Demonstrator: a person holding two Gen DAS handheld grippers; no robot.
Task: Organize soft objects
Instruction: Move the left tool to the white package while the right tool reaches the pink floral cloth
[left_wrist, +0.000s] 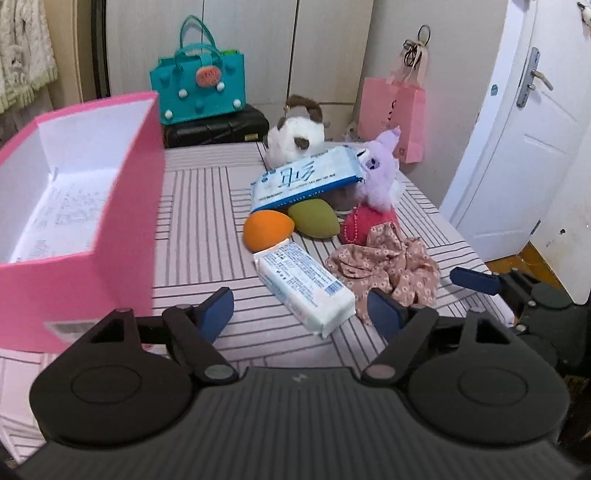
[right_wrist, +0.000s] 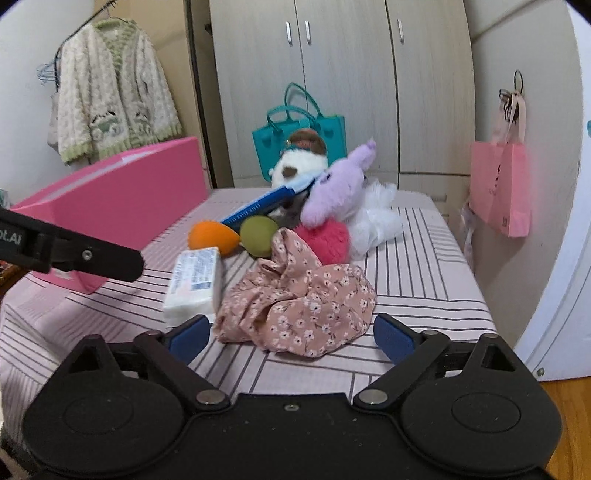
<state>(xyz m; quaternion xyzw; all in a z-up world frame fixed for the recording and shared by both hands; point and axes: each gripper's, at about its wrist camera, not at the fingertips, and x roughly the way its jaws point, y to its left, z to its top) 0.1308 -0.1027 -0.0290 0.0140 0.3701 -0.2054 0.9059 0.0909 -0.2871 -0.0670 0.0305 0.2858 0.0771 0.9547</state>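
L gripper (left_wrist: 301, 308) jaws apart over tissue pack (left_wrist: 306, 286); R gripper (right_wrist: 291, 338) jaws apart at floral cloth (right_wrist: 299, 299)

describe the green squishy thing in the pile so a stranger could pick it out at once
Start at the big pink box on the striped bed cover, then go right to the heap of soft things. The olive-green egg-shaped sponge lies at the front of it, under the blue-and-white wipes pack. Its same-shaped neighbour is orange; this one is green.

Pink box (left_wrist: 85, 236) blocks left; striped cloth (right_wrist: 424, 273) bare right of floral fabric (right_wrist: 299, 299)
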